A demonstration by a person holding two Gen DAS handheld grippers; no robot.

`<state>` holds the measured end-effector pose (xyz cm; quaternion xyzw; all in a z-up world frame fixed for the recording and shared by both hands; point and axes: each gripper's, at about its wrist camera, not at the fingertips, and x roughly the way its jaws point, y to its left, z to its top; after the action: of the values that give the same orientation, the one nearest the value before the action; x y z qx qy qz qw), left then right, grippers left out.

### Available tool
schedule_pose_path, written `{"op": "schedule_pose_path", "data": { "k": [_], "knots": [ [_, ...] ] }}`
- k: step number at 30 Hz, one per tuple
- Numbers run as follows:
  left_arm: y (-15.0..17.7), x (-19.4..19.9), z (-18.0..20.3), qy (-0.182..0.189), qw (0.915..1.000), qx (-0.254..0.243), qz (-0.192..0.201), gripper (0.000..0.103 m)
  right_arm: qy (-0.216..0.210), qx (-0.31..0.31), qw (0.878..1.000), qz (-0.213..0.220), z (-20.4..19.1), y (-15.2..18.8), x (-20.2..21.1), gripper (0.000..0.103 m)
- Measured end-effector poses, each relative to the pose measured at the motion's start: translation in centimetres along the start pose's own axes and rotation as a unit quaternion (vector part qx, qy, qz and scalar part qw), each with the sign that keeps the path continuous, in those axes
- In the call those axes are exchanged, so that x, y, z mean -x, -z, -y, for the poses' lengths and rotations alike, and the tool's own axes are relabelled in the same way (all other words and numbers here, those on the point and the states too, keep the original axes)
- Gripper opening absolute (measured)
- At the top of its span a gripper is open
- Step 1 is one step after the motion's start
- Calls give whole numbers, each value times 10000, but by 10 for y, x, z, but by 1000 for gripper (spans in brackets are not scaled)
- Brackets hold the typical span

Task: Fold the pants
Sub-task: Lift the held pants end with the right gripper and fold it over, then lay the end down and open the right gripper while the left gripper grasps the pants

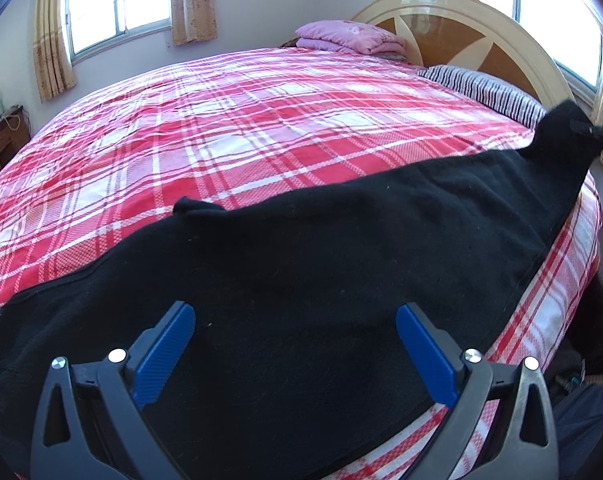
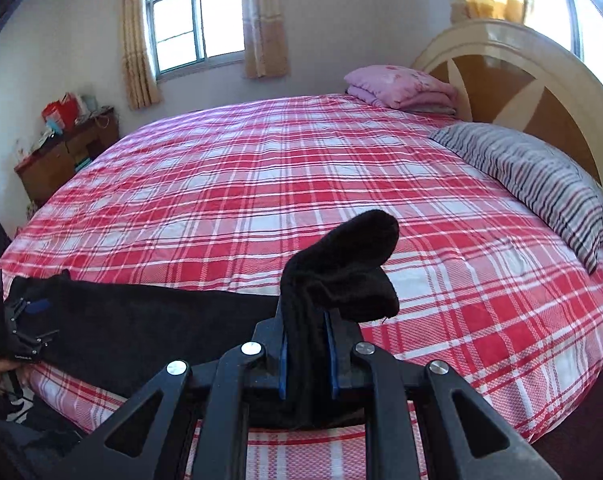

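Observation:
Black pants (image 1: pixel 301 264) lie stretched along the near edge of a bed with a red and white plaid cover (image 1: pixel 221 128). My left gripper (image 1: pixel 295 316) is open just above the pants, its blue pads spread wide, holding nothing. My right gripper (image 2: pixel 307 320) is shut on one end of the pants (image 2: pixel 341 264), which bunches up above the jaws and is lifted off the bed. In the left wrist view that lifted end (image 1: pixel 561 136) rises at the far right. The left gripper also shows in the right wrist view (image 2: pixel 17 328) at the far left.
A striped pillow (image 2: pixel 541 184) and folded pink bedding (image 2: pixel 401 88) lie by the round headboard (image 2: pixel 521 80). A wooden side table (image 2: pixel 65 152) with clutter stands by the far wall. Curtained windows (image 2: pixel 193 20) are behind. The bed edge drops off close to me.

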<state>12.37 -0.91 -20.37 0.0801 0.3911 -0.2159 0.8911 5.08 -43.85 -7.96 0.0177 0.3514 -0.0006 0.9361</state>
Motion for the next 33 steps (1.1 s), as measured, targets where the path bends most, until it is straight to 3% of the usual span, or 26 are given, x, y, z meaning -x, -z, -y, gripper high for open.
{"op": "schedule_pose_path", "data": {
  "k": [16, 33],
  "knots": [
    [6, 7, -6, 104, 9999, 21, 34, 103, -410, 890, 9952, -62, -98, -13, -12, 15],
    [9, 5, -1, 124, 9999, 28, 5, 103, -997, 1548, 9815, -531, -207, 3, -68, 15]
  ]
}}
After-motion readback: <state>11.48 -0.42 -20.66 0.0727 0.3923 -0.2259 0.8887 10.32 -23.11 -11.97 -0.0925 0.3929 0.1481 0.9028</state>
